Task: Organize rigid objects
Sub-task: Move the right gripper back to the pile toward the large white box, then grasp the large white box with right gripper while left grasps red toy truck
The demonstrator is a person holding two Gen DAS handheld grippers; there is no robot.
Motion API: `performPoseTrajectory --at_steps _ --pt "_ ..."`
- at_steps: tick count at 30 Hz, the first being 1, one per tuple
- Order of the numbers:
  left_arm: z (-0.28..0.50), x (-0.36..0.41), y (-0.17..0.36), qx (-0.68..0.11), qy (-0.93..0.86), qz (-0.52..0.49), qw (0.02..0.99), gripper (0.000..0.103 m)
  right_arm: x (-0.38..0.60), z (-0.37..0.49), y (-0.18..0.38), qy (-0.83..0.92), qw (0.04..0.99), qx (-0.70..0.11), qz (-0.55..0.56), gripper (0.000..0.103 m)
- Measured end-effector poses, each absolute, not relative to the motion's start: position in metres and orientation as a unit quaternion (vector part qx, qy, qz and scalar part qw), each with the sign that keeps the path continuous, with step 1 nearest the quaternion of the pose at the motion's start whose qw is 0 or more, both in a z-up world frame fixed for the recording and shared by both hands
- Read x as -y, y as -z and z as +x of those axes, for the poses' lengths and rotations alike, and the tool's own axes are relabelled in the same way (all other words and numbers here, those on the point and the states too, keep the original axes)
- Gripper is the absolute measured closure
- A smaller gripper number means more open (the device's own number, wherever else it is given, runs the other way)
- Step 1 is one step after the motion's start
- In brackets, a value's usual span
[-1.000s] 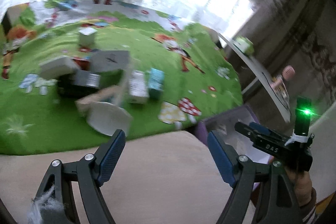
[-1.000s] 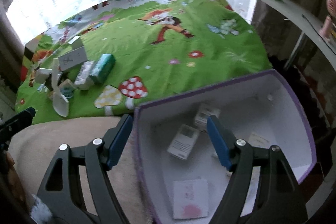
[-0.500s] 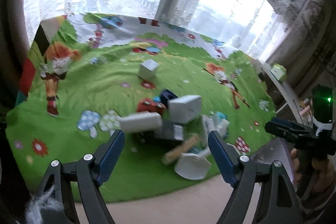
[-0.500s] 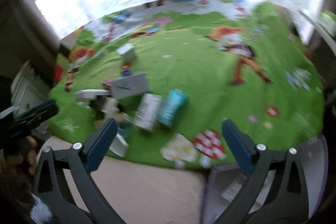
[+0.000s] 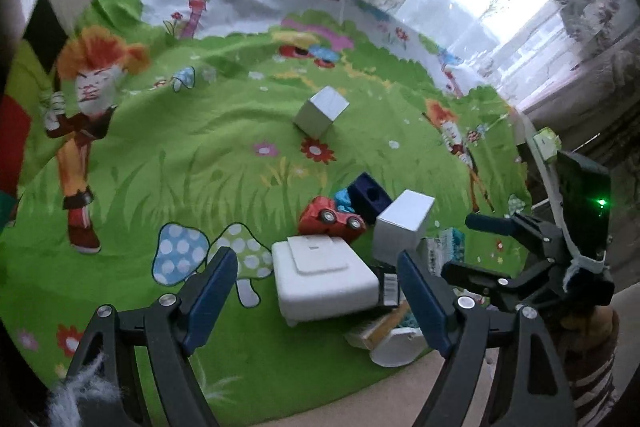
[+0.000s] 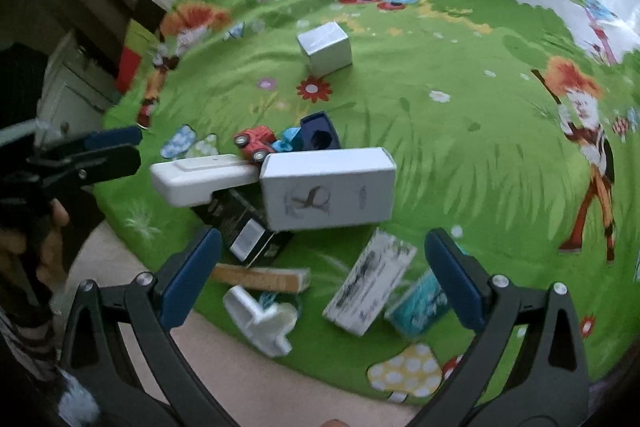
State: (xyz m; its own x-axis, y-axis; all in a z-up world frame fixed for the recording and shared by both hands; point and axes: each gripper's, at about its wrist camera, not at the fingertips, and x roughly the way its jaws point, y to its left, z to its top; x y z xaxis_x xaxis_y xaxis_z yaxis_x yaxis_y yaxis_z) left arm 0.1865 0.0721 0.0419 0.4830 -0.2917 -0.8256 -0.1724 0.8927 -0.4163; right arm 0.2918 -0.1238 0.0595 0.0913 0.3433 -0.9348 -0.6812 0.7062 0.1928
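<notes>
A pile of boxes lies on a green cartoon play mat (image 5: 180,163). My left gripper (image 5: 316,295) is open and empty, its fingers either side of a flat white case (image 5: 324,277) (image 6: 196,175). Behind the case are a red toy car (image 5: 330,219) (image 6: 254,143), a dark blue box (image 5: 368,195) and a long white box (image 5: 404,223) (image 6: 328,189). My right gripper (image 6: 318,275) is open and empty above a printed white box (image 6: 370,285), a teal box (image 6: 418,307), a wooden block (image 6: 260,277) and a white plastic piece (image 6: 260,319).
A lone silver-white cube (image 5: 322,111) (image 6: 326,47) sits further back on the mat. A black box (image 6: 244,223) lies under the long white box. Beige carpet (image 6: 224,367) borders the mat's near edge. Windows with curtains stand behind. The right gripper shows in the left wrist view (image 5: 476,247).
Both grippers swung left from the purple storage box to the pile on the mat and moved closer to it. Both stay open and empty.
</notes>
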Motion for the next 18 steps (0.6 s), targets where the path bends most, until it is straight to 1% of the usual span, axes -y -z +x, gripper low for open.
performPoseTrajectory --at_steps 4,14,18 --pt "0.2 -0.072 -0.037 -0.515 0.039 -0.224 0.826 0.018 0.111 0.305 -0.048 -0.352 0.711 -0.587 -0.163 0.001" --pt "0.22 -0.068 -0.023 -0.538 0.048 -0.212 0.814 0.018 0.089 0.316 -0.019 -0.348 0.691 -0.603 -0.195 0.001" --pt "0.223 -0.066 -0.019 -0.545 0.048 -0.211 0.81 0.018 0.09 0.321 -0.013 -0.35 0.69 -0.607 -0.18 0.002"
